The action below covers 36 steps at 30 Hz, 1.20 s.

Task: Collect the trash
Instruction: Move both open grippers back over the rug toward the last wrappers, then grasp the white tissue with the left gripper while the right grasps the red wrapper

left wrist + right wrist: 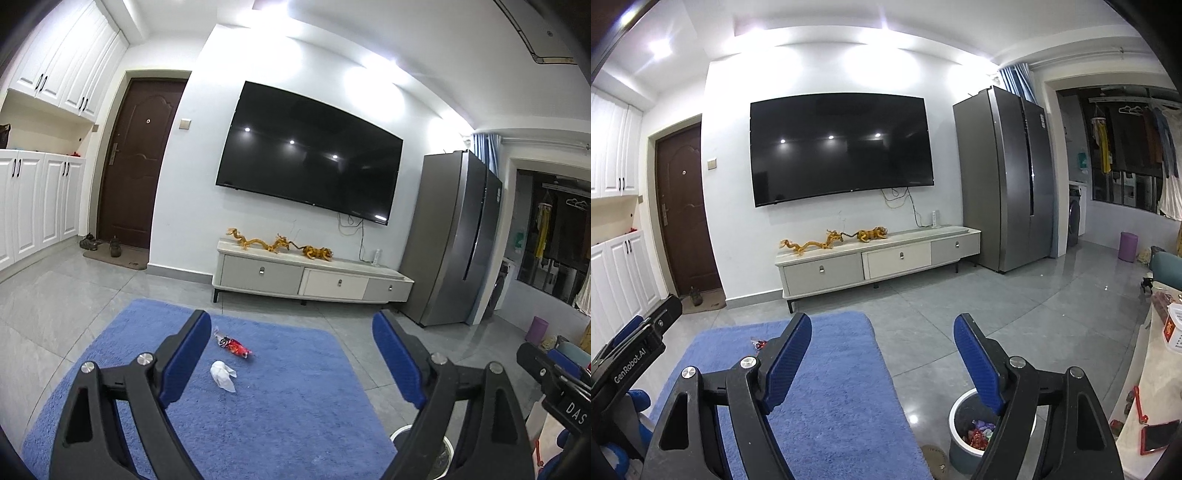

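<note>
From the left wrist view, the left gripper stands wide with nothing between its blue pads, hovering above the blue rug. On the rug, a red snack wrapper lies toward the rug's far half, and a crumpled white tissue lies just beside it, on the nearer side; the two look slightly apart. Both sit ahead of the gripper, close to its left-hand finger as the view shows it, and nothing touches them. Past the rug's far edge stands the low TV cabinet with golden dragon figures on top and a dark television on the wall above. Off the rug's right side, a white rim of the trash bin peeks from behind the gripper's frame, and part of the right gripper shows at the right edge.

From the right wrist view, the right gripper is also spread wide and empty, held over the rug's right edge. The grey trash bin sits on the tiled floor just beside the rug's right side, partly behind the right-hand finger, with colourful wrappers inside. A bit of the red wrapper shows on the rug's far left part. The left gripper's body appears off the rug's left side; its jaws cannot be judged here.
</note>
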Each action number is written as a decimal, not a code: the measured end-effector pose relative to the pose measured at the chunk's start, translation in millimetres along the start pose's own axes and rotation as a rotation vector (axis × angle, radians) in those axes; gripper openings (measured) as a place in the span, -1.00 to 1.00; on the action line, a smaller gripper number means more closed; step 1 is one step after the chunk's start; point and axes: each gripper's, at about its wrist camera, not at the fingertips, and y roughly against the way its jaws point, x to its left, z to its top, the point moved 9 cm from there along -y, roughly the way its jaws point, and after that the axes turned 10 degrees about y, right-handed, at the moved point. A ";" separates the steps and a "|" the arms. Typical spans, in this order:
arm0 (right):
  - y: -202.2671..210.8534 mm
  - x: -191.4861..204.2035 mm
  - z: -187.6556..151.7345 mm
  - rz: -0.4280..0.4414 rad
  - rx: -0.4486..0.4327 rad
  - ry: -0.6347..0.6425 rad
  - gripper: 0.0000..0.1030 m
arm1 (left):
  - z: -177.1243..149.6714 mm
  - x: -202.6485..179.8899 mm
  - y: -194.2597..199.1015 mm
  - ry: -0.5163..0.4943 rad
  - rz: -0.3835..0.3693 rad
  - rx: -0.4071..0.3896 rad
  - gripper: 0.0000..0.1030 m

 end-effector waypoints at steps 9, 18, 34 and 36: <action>-46.0 25.8 -19.6 0.038 0.093 0.052 0.51 | -30.2 47.0 -59.0 -0.005 0.075 0.138 0.73; -107.1 57.6 -58.7 0.106 0.219 0.105 0.51 | -85.1 144.0 -133.1 0.023 0.137 0.323 0.72; -242.5 133.6 -108.7 0.362 0.386 0.149 0.51 | -144.6 160.8 -248.4 -0.051 0.108 0.575 0.44; -259.8 145.7 -107.9 0.395 0.392 0.152 0.51 | -149.7 163.0 -263.9 -0.063 0.114 0.607 0.18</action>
